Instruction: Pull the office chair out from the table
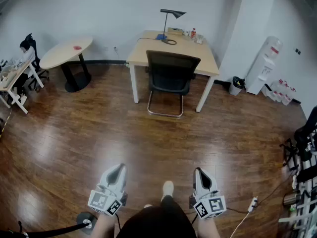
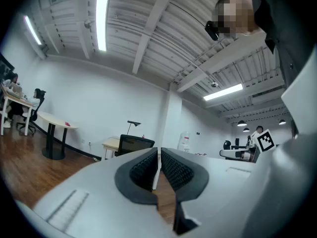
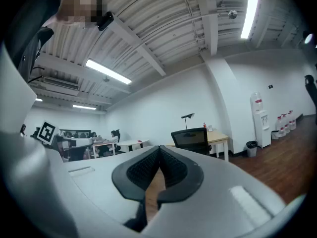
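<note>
Head view: the office chair (image 1: 171, 76) stands at the upper middle of the frame, pushed in under the near edge of the table (image 1: 146, 52), its black back turned toward the camera. A desk lamp (image 1: 171, 15) stands at the table's far edge. A round table (image 1: 65, 51) stands at the upper left and a water dispenser (image 1: 266, 62) at the upper right, with a bin (image 1: 237, 85) beside it. The 2 grippers are at the bottom of the frame over the wooden floor (image 1: 148, 143), well apart from the chair: the left gripper (image 1: 118, 169) at lower left, the right gripper (image 1: 199, 173) at lower right, both pointing toward the chair.

Left gripper view: the left gripper (image 2: 159, 153) has its ribbed pads drawn together to a thin slit, clenched on nothing. The office chair (image 2: 133, 145) shows far off, just left of the jaw tips.

Right gripper view: the right gripper (image 3: 158, 150) is clenched too, its pads meeting at the tips with nothing between them. The office chair (image 3: 190, 139) stands in the distance to the right of the tips, against the table (image 3: 219, 138).
</note>
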A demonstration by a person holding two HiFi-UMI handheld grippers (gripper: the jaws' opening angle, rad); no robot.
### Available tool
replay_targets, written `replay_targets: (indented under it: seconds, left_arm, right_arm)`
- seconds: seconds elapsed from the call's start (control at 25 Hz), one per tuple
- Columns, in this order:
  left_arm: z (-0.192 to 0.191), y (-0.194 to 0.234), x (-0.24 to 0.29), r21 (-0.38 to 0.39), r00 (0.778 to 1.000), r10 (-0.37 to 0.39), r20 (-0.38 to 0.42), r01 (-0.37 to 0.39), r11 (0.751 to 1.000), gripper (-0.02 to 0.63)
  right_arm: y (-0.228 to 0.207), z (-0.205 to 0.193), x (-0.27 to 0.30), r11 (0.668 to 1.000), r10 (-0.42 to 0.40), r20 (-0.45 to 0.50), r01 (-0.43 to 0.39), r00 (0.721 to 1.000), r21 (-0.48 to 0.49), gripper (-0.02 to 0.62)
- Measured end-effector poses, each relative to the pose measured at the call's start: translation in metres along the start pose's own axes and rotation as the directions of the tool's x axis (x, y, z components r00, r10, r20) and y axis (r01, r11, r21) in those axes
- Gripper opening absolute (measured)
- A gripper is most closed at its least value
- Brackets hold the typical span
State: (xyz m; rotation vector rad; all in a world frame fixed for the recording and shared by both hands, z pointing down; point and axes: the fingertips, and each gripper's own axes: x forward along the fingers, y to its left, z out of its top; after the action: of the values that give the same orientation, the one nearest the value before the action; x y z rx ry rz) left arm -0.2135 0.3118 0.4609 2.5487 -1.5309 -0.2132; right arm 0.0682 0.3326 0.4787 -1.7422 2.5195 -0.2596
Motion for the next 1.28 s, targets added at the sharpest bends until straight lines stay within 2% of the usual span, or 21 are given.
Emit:
replay_targets:
  seconds: [0.2, 0.52, 0.76, 0.96, 1.28]
  left_arm:
    - [0.001, 0.0, 0.036, 0.023, 1.0, 0.012, 0.014, -0.012, 1.0, 0.023]
    - [0.017, -0.003, 0.122, 0.049, 0.999, 0.027, 0.04, -0.029, 0.998, 0.018]
    - [0.021, -0.023, 0.182, 0.053, 0.998, -0.012, 0.059, 0.008, 0.999, 0.014]
    - [0.009, -0.035, 0.21, 0.028, 0.999, -0.026, 0.047, 0.025, 0.999, 0.006]
    - [-0.004, -0.017, 0.234, 0.005, 1.0, 0.003, 0.028, -0.003, 1.0, 0.003]
  right_arm:
    - [-0.031, 0.002, 0.031, 1.0, 0.016, 0.018, -0.016, 1.0, -0.002, 0.014]
    - [-0.098, 0.032, 0.086, 1.0, 0.016, 0.063, -0.016, 0.998, -0.004, 0.014]
    - [-0.148, 0.042, 0.101, 1.0, 0.0, 0.059, 0.0, 0.998, 0.003, 0.014]
    - [-0.185, 0.04, 0.11, 1.0, -0.026, 0.042, 0.025, 0.999, 0.005, 0.014]
    - [-0.203, 0.029, 0.138, 0.999, -0.028, 0.017, 0.027, 0.999, 0.018, 0.014]
